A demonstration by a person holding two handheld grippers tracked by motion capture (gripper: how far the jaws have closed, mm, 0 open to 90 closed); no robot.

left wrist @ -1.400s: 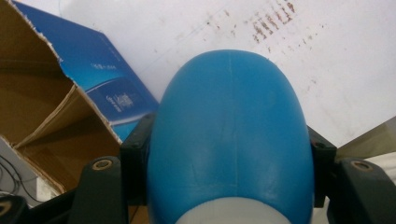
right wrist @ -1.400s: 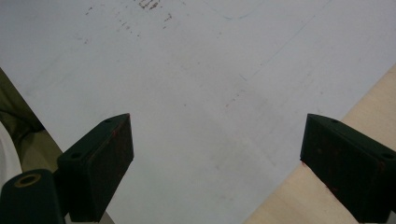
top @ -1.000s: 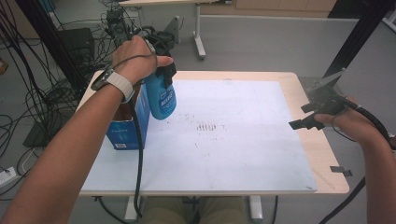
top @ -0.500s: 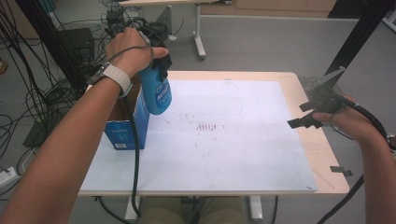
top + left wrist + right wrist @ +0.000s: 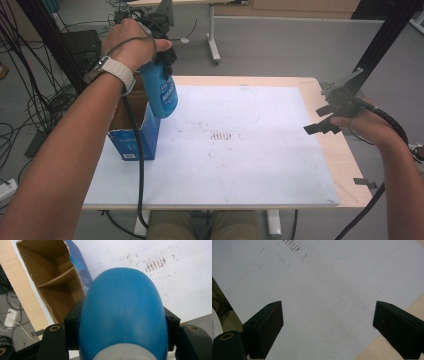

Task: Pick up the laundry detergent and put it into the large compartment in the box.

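Note:
A blue spray bottle (image 5: 163, 93) hangs upright off the table, at the far right corner of an open blue cardboard box (image 5: 134, 136). My left gripper (image 5: 159, 60) is shut on the bottle's upper part, under the person's hand. In the left gripper view the bottle (image 5: 122, 312) bulges between the black fingers (image 5: 72, 326), with the box's brown inside (image 5: 55, 287) to its left. My right gripper (image 5: 320, 119) hovers open over the right edge of the white board (image 5: 260, 165). In the right gripper view its jaws (image 5: 327, 327) stand wide apart with nothing between them.
Brown smudges (image 5: 220, 136) mark the middle of the board. The wooden table edge (image 5: 345, 165) shows on the right, with a small black strip (image 5: 364, 183) on it. Cables and dark equipment (image 5: 75, 45) crowd the floor at left; another table's leg (image 5: 214, 45) stands behind.
The left hand has lifted the blue bottle a little and carried it left and farther back, toward the box. The right gripper has stayed put.

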